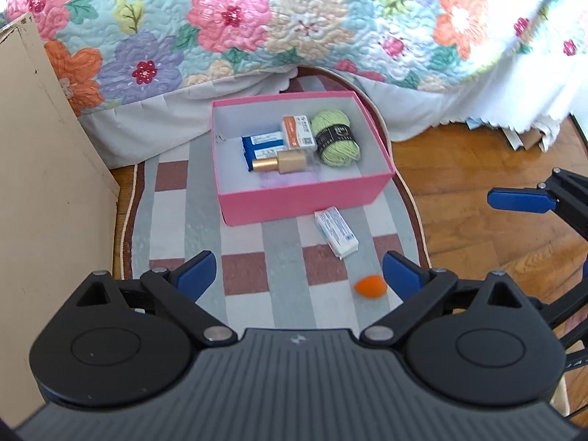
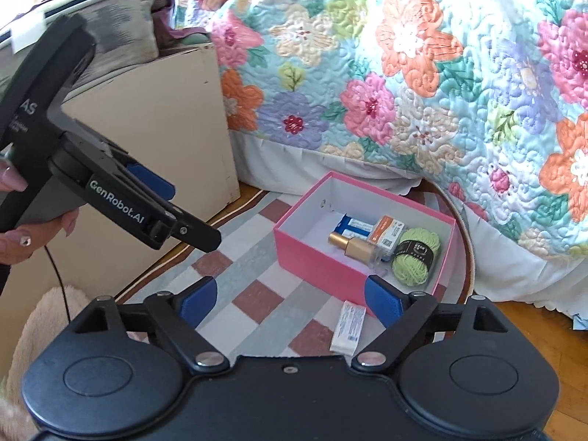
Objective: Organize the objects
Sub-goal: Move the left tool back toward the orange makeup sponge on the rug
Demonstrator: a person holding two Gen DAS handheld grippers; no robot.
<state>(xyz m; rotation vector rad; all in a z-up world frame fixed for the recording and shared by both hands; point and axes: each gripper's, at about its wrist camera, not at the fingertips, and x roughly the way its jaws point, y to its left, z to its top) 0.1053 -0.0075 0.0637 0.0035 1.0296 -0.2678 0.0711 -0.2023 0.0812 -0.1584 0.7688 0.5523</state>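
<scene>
A pink box [image 1: 305, 198] [image 2: 316, 257] stands open on a checked rug. Inside lie a green yarn ball [image 1: 336, 136] [image 2: 415, 253], an orange-and-white carton [image 1: 297, 132] [image 2: 389, 233], a blue packet [image 1: 262, 147] [image 2: 354, 226] and a gold bottle [image 1: 281, 163] [image 2: 352, 246]. On the rug in front of the box lie a white carton [image 1: 336, 233] [image 2: 348, 327] and an orange egg-shaped sponge [image 1: 370, 286]. My left gripper [image 1: 299, 270] hangs open above the rug with nothing between its fingers. My right gripper [image 2: 291, 298] is also open and empty, near the box's front corner.
A bed with a floral quilt [image 1: 235, 18] [image 2: 404, 92] rises behind the box. A beige cabinet [image 1: 40, 183] [image 2: 154, 128] stands to the left. The oval rug [image 1: 253, 257] lies on a wooden floor [image 1: 477, 191]. A person's hand [image 2: 22, 235] holds the left tool.
</scene>
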